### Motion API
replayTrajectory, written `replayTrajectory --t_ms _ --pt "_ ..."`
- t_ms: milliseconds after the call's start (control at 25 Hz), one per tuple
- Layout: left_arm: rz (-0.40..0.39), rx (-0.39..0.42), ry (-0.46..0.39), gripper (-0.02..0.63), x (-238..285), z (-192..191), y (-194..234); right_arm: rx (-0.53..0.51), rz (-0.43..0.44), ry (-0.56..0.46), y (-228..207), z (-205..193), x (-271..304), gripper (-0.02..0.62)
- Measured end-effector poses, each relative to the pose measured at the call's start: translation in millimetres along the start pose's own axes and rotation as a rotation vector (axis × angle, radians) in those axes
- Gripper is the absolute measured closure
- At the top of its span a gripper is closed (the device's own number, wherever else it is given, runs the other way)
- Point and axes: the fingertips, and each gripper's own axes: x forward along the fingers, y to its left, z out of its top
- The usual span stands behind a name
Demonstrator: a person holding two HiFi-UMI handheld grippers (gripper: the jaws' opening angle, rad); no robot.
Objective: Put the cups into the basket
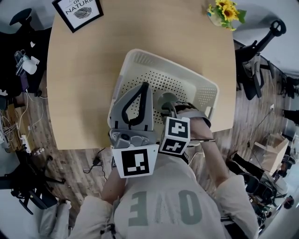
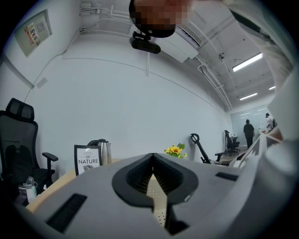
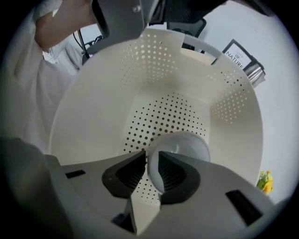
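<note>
A white perforated basket (image 1: 205, 88) stands on the wooden table (image 1: 79, 84), near its front edge. One pale cup (image 3: 187, 144) lies inside it, on the dotted floor of the basket (image 3: 93, 102). My right gripper (image 3: 152, 156) reaches down into the basket with the cup's rim between its jaws; a thin gap shows at the left pad, so it is open. In the head view the cup (image 1: 167, 99) shows as a grey round shape just beyond that gripper (image 1: 170, 109). My left gripper (image 1: 145, 86) hovers over the basket's near left part, empty, its fingertips touching (image 2: 153, 156).
A framed print (image 1: 78, 11) leans at the table's far left, with a steel kettle (image 2: 103, 150) beside it. Yellow sunflowers (image 1: 225, 13) stand at the far right corner. Office chairs (image 1: 261, 51) ring the table, and cables lie on the floor at the left (image 1: 18, 135).
</note>
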Motion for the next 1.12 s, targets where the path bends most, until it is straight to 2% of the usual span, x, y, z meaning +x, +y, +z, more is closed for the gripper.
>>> replayTrajectory --t_ms 80,520,680,760,920,1040,1120 --pt "-0.002 -0.001 0.004 0.598 0 -1 0 0.028 -0.003 -0.034 -2 9 -7 0.48" --pt "-0.026 0.014 0.012 0.598 -5 -4 -3 0.084 -0.093 -0.122 -10 19 -59 0.477" --pt "-0.03 0.018 0.022 0.598 -7 -6 -6 0.125 -0.146 -0.199 -14 19 -92 0.477" --pt "-0.039 0.035 0.018 0.598 -6 -5 -7 0.167 -0.187 -0.292 -20 23 -114 0.477" --pt "-0.066 0.096 -0.014 0.598 -2 12 -8 0.305 -0.271 -0.604 -39 40 -177 0.482" --pt "-0.052 0.056 -0.07 0.598 0 40 -7 0.39 -0.42 -0.776 -56 33 -220 0.547" --pt "-0.042 0.061 -0.108 0.598 0 59 -10 0.532 -0.541 -0.947 -64 18 -255 0.57"
